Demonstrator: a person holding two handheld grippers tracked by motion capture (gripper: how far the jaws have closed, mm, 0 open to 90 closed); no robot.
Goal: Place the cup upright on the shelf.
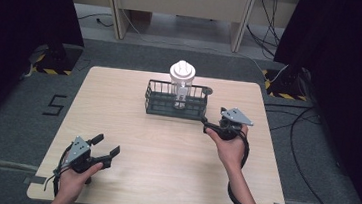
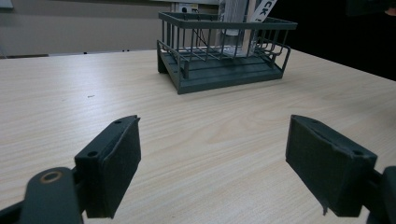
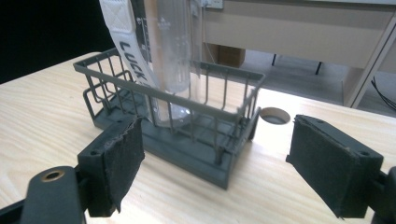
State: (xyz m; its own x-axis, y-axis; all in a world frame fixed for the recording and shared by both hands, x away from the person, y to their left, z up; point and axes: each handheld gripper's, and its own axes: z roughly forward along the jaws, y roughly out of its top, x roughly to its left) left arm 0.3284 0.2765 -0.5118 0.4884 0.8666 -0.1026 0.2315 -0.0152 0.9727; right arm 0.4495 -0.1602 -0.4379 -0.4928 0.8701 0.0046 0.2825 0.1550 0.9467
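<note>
A dark wire basket (image 1: 176,104) stands at the back middle of the wooden table (image 1: 162,170). In it a clear bottle (image 1: 181,79) with a white lid stands upright, and a white strap (image 3: 126,37) lettered "LUCK" hangs down its side. My right gripper (image 1: 217,119) is held just right of the basket's near right corner, open and holding nothing; in the right gripper view (image 3: 217,123) the basket (image 3: 187,149) and bottle (image 3: 170,56) lie close ahead. My left gripper (image 1: 107,144) hovers open near the front left, far from the basket (image 2: 224,77).
A round cable hole (image 1: 207,90) is cut in the table just behind the basket's right end. Black curtains hang on both sides. Wooden furniture stands beyond the far edge, and cables run over the grey floor at the right.
</note>
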